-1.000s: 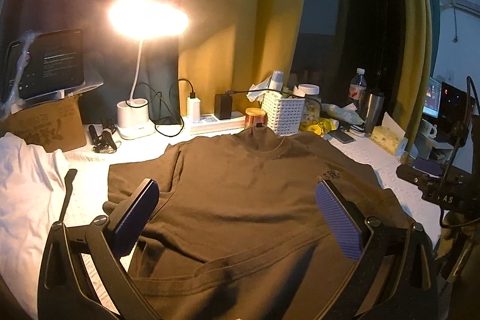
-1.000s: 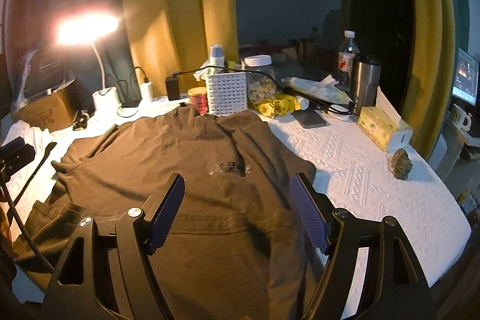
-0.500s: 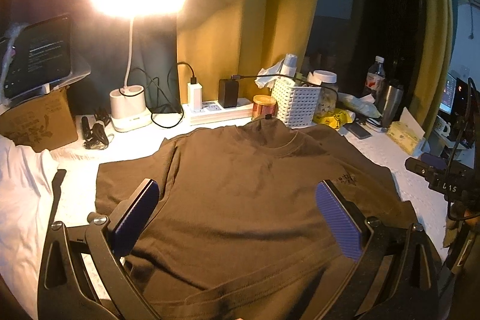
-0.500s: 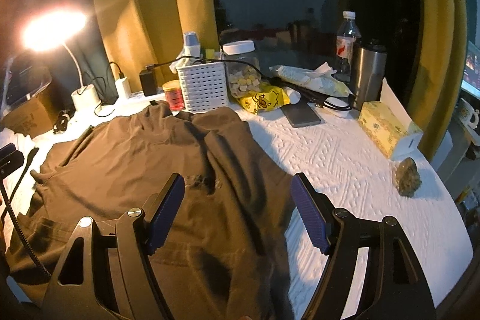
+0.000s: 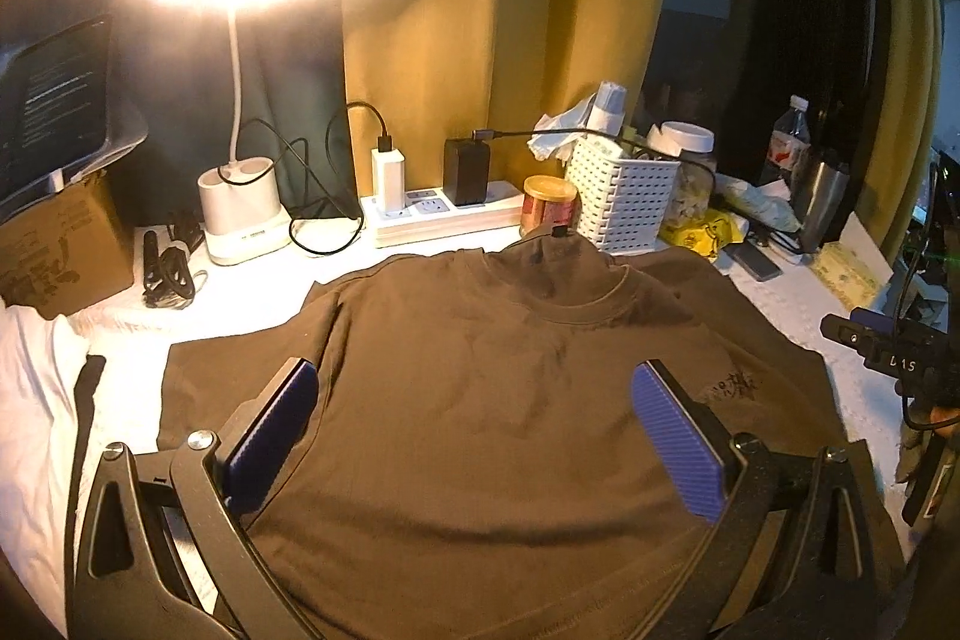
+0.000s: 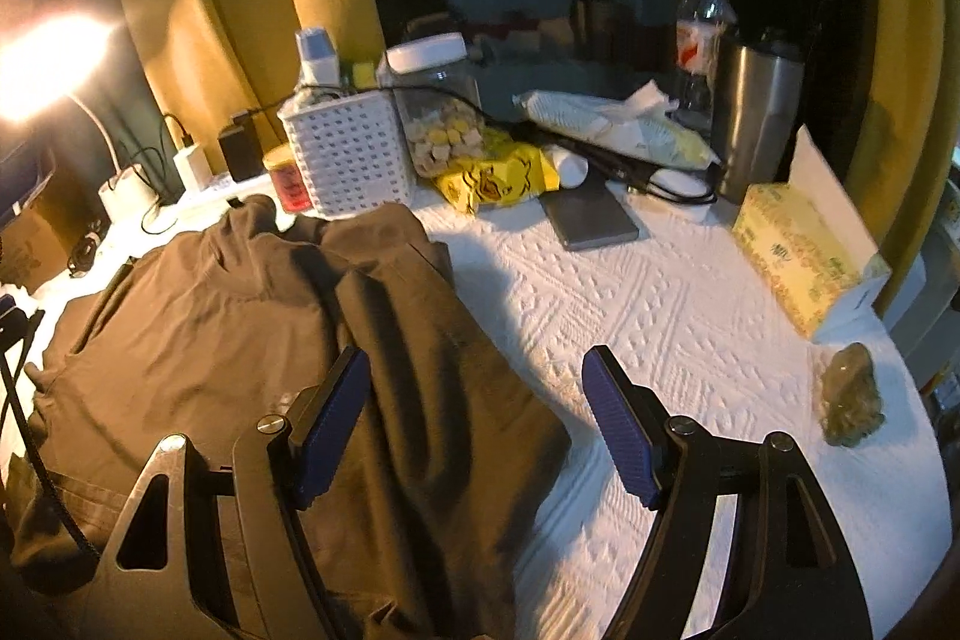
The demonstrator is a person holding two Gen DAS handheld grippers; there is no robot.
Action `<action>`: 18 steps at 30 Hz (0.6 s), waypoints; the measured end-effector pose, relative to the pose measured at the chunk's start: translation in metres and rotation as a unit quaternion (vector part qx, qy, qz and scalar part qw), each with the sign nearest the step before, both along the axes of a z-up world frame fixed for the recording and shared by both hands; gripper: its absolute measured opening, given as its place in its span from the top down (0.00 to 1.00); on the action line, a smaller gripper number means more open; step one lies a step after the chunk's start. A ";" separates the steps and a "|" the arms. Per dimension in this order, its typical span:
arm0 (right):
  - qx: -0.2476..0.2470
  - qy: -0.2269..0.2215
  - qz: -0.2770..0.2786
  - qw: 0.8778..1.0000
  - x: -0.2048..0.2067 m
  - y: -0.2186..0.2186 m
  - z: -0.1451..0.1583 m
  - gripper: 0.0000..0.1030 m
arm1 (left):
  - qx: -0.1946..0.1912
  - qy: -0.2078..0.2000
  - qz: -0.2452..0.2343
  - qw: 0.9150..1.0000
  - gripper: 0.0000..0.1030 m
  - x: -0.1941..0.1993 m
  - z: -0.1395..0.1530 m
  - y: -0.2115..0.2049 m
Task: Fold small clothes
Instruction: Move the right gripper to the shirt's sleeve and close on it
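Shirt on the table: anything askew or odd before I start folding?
Yes. The brown shirt lies mostly flat, but its right sleeve is flopped inward over the body, bunched in ridges. Its collar butts against the white basket.

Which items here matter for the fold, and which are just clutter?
Job:
- brown shirt
- left hand-held gripper, open
- right hand-held gripper, open

Lying about:
- desk lamp
- power strip
- white basket
- snack jar
- tissue box
- steel tumbler
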State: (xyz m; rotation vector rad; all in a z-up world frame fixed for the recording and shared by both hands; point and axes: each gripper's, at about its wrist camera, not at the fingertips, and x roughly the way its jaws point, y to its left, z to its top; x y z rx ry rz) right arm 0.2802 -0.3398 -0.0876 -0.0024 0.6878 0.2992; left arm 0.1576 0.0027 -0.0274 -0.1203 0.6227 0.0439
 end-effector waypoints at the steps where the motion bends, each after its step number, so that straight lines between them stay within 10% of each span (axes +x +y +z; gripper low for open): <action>1: -0.002 0.006 0.000 1.000 0.004 -0.001 -0.004 0.26 | -0.001 0.003 0.001 1.000 0.01 0.004 -0.002 0.000; 18: 0.003 0.095 -0.014 0.995 0.036 -0.004 -0.054 0.38 | -0.010 0.011 0.008 1.000 0.01 0.017 -0.006 0.010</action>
